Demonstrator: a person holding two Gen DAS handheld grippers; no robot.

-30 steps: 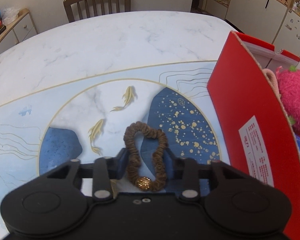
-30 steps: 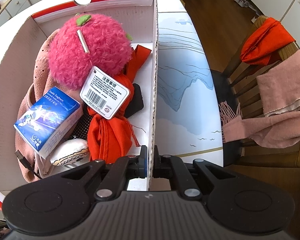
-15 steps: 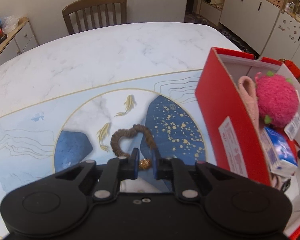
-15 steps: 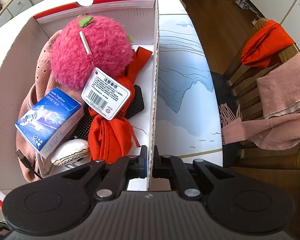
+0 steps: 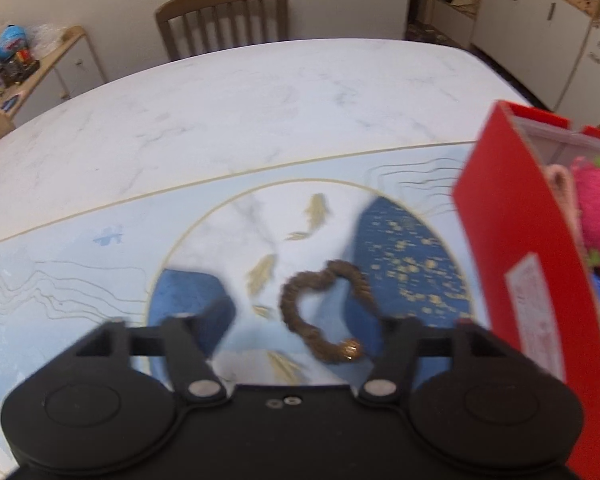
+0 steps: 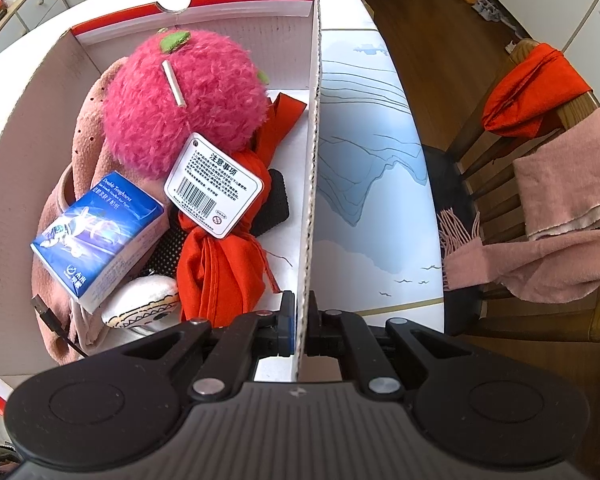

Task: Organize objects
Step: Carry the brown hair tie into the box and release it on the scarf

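Observation:
A brown scrunchie [image 5: 320, 312] with a gold bead lies on the blue-and-white table mat [image 5: 100, 280], between the fingers of my left gripper [image 5: 296, 320]. The jaws are opening and stand wide. The pads do not press on the scrunchie, though its bead is close to the right finger. The view is blurred. To the right stands a red cardboard box [image 5: 520, 260]. My right gripper [image 6: 302, 320] is shut on the box's right wall [image 6: 312, 160]. Inside the box are a pink plush ball [image 6: 180, 100], an orange-red cloth [image 6: 220, 264], a blue tissue pack [image 6: 96, 232] and a pink garment [image 6: 88, 128].
A wooden chair [image 5: 224, 20] stands at the table's far side and a sideboard [image 5: 32, 76] at the far left. To the right of the table, a chair [image 6: 540, 184] carries a pink scarf and an orange cloth. White cabinets [image 5: 540, 36] line the back right.
The left gripper closed on the scrunchie's bead end half a second ago. Its jaws have since spread wide and let the scrunchie go. The right gripper has not moved.

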